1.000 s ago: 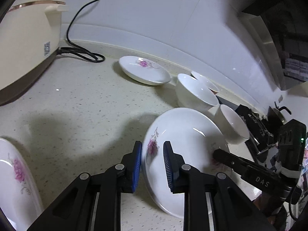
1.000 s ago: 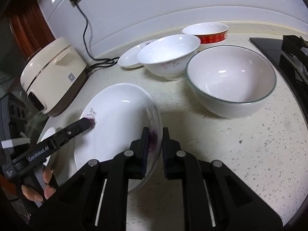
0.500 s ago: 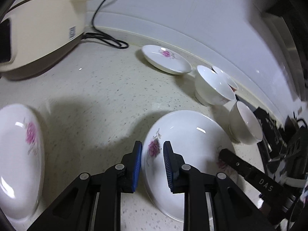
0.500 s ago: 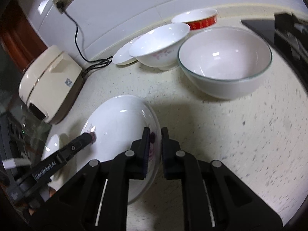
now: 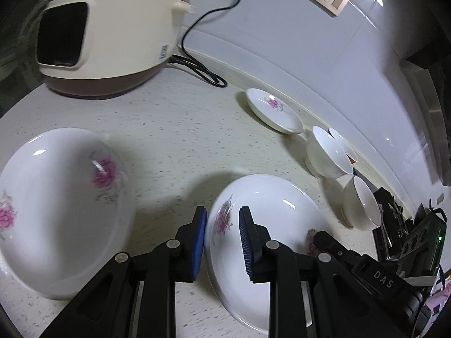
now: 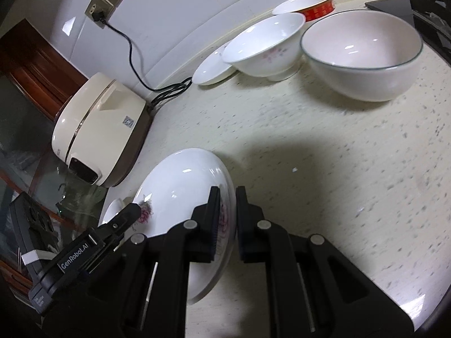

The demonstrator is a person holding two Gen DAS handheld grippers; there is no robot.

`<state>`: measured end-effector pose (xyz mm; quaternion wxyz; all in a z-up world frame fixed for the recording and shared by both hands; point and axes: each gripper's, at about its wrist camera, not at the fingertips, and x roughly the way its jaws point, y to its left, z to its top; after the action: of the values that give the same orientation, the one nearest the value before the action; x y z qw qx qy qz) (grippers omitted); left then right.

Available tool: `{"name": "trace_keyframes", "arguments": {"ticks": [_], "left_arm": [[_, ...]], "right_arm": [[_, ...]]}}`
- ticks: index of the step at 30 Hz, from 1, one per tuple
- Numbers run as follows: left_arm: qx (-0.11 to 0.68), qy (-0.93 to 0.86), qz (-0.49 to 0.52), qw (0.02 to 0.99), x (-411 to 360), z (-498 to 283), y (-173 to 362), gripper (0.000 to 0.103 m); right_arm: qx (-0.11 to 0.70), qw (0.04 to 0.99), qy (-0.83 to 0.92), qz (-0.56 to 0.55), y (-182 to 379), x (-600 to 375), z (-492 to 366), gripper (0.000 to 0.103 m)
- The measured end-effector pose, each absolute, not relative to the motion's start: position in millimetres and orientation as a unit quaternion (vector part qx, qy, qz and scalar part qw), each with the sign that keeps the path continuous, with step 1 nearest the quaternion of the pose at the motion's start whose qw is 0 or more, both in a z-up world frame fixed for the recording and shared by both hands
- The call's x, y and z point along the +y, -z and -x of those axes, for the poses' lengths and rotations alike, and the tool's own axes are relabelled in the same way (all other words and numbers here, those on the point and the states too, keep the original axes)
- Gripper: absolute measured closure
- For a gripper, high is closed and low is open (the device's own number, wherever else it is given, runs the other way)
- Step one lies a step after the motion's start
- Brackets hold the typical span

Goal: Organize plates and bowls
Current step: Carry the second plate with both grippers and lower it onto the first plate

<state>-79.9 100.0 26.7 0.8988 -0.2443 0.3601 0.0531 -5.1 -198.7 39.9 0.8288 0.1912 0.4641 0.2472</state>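
Centrally, floral plate (image 5: 270,225) held tilted above speckled counter (image 5: 174,129), left rim clamped by left gripper (image 5: 221,242), right rim clamped by right gripper (image 6: 227,222), second floral plate (image 5: 56,205) near left, bowls (image 6: 360,53) grouped far right.

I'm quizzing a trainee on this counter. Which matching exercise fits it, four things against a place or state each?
Things:
1. held plate
2. rice cooker
3. red-banded bowl
4. green-rimmed bowl

Places or states:
a. plugged in, by the wall
b. behind the footed bowl, at the wall
c. gripped at opposite rims by both tongs
d. nearest the stove edge

Pairs: 1-c, 2-a, 3-b, 4-d
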Motion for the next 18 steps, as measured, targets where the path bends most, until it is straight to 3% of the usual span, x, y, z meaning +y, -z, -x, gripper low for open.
{"name": "trace_keyframes", "arguments": {"ticks": [18], "left_arm": [[0.311,-0.089,0.247,0.913,139,116,-51,0.074]], "right_arm": [[0.474,0.809,-0.288,-0.195,-37,-148,25,0.089]]}}
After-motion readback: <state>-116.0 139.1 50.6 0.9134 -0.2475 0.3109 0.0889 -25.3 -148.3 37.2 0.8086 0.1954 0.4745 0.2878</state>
